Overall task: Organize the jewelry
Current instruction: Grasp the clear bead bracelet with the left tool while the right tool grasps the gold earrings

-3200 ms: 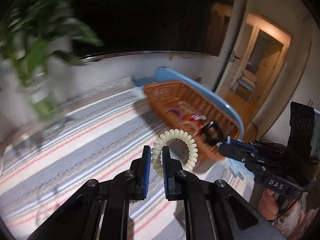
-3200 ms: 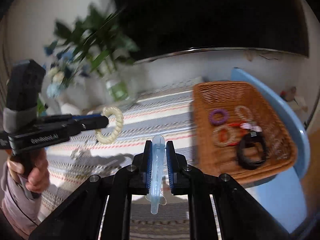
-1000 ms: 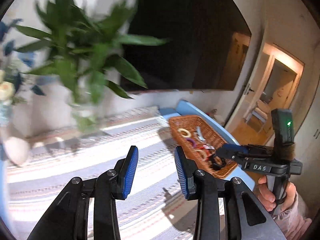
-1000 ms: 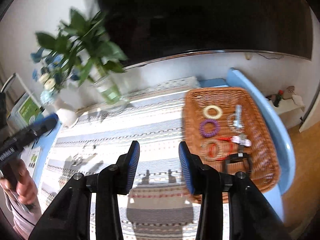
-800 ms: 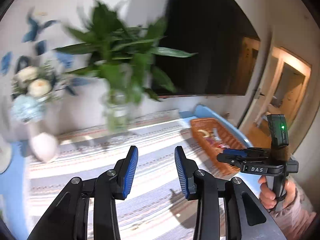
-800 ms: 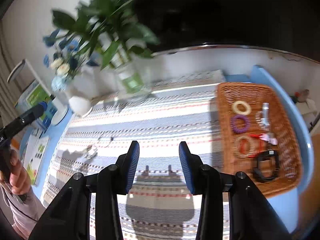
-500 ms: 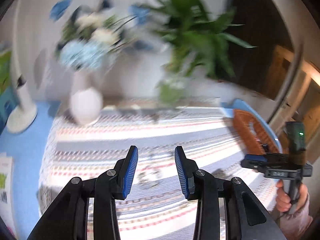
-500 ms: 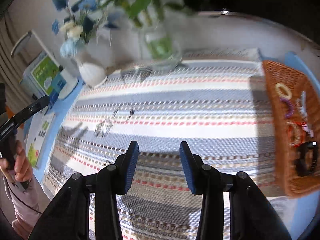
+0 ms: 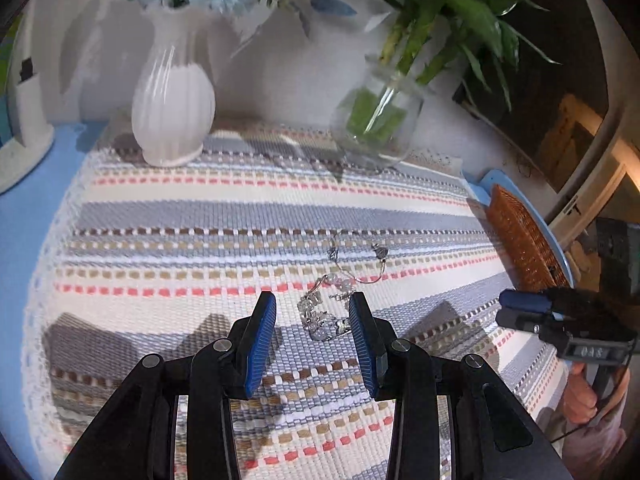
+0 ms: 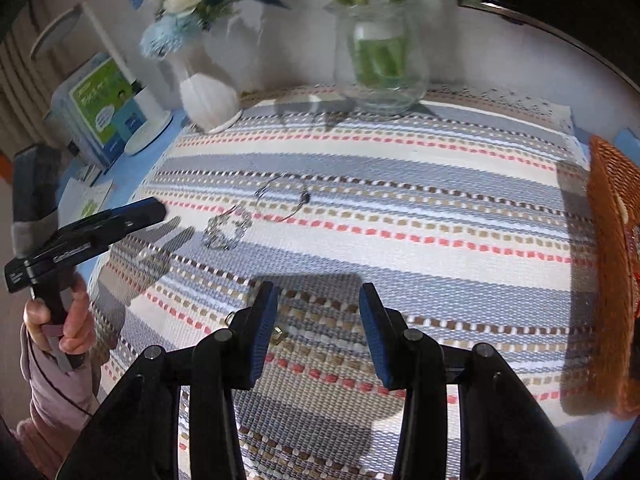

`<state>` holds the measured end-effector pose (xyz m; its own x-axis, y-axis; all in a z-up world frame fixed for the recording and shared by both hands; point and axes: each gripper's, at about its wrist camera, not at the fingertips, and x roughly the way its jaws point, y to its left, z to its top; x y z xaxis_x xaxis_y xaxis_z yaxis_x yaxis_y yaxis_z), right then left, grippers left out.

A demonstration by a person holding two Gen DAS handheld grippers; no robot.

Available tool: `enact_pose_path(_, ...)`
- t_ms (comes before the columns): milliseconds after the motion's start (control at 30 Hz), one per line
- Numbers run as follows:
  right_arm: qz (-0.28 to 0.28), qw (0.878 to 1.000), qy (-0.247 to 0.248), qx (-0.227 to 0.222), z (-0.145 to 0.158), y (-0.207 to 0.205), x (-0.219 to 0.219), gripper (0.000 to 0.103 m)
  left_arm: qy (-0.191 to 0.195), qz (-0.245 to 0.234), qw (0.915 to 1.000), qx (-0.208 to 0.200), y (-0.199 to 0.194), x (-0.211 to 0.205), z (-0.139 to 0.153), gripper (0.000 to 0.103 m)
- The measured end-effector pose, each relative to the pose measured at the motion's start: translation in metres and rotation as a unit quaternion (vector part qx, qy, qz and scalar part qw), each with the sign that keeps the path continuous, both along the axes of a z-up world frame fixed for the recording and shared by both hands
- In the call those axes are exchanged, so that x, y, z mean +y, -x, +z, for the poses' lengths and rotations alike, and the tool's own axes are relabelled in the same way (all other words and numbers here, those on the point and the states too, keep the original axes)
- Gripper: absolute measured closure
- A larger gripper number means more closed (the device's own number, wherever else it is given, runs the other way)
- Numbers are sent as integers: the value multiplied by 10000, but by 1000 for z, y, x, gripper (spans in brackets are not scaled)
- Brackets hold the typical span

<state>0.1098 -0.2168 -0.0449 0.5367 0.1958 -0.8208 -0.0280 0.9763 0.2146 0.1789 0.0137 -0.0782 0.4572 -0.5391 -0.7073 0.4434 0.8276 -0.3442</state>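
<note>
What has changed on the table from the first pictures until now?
Both tongs let go their pieces, the cream coil ring and the clear clip, into the basket. Both then swung away to the mat's other side: left tongs open around the silver bracelet, right tongs open near a small ring. Vases unchanged.

The left gripper (image 9: pixel 312 314) was held tilted downward, its blue-padded jaws parted with nothing clamped. The right gripper (image 10: pixel 318 312) was likewise angled down, jaws parted and empty. Each handle was gripped by a hand (image 10: pixel 60 326), sleeve visible.
</note>
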Motion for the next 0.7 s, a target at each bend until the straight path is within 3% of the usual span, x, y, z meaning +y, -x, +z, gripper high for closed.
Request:
enact_pose_path(267,286,9996,-18,56,-18,0,15,58,252,-43,9992,308,-6,0,-19,65)
enact_pose_path(467,562,9984,-15,76,-34,10,28,58,217,-189,9987,416,-5,-10,-32,65)
enact_pose_path(700,885,9942,617,-12,-48,21,50,58,-90,-76,9999,35,3,-19,-28,65)
